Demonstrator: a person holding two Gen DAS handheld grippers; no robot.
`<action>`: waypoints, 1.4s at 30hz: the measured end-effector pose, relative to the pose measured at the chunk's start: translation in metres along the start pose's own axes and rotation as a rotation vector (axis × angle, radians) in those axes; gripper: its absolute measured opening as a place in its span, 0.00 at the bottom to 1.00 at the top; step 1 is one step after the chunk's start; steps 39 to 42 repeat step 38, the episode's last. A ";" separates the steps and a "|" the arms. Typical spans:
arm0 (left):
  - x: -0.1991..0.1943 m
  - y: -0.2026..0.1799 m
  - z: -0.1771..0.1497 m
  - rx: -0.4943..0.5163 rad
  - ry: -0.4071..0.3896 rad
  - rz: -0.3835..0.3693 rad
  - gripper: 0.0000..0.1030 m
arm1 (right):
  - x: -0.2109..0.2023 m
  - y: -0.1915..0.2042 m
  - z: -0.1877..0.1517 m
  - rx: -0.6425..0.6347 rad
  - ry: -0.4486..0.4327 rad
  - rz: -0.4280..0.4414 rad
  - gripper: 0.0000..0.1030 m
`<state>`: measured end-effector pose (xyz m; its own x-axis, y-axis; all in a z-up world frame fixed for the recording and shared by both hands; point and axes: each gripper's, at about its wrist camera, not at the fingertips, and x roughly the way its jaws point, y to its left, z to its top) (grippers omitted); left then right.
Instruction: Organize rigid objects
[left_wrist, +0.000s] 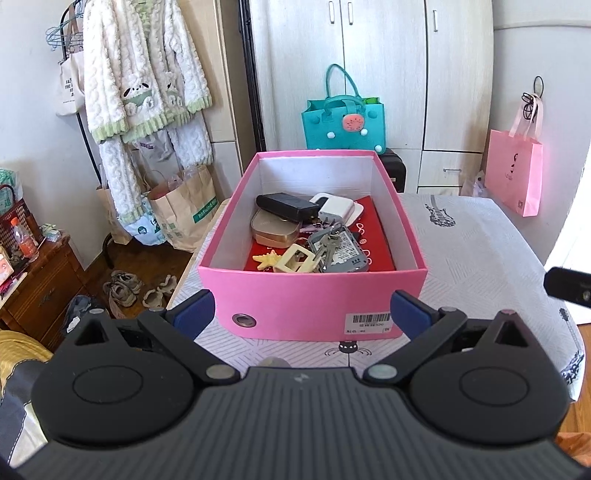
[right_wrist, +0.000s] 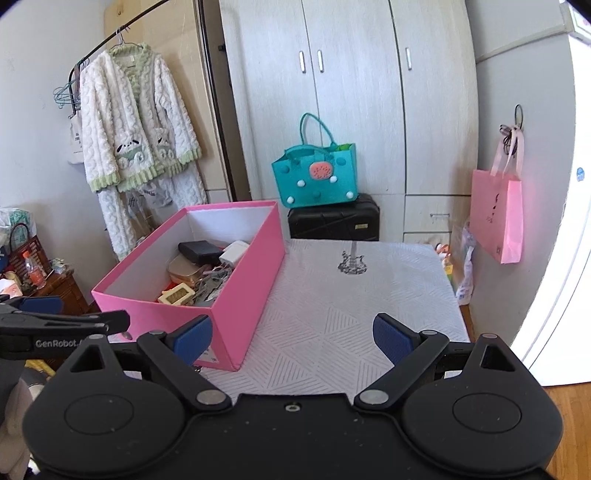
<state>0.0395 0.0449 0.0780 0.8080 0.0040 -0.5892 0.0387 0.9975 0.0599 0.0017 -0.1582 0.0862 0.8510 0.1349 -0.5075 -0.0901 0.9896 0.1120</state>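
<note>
Left tool (left_wrist: 303, 317) agape before glossy rectangular pink cardboard box (left_wrist: 310, 295).

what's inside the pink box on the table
The pink box holds a black case, white charger, gold tin, keys, a grey device and a cream frame, on a red item. Anything beneath is hidden.
</note>
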 end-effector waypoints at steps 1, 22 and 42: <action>0.000 -0.002 -0.001 0.007 0.000 0.003 1.00 | -0.001 0.000 0.000 -0.004 -0.007 -0.006 0.93; -0.004 -0.008 -0.002 0.034 -0.003 0.012 1.00 | -0.006 0.010 -0.004 -0.034 -0.028 -0.019 0.93; -0.007 -0.007 -0.005 0.040 -0.016 0.017 1.00 | -0.004 0.011 -0.003 -0.033 -0.017 -0.021 0.93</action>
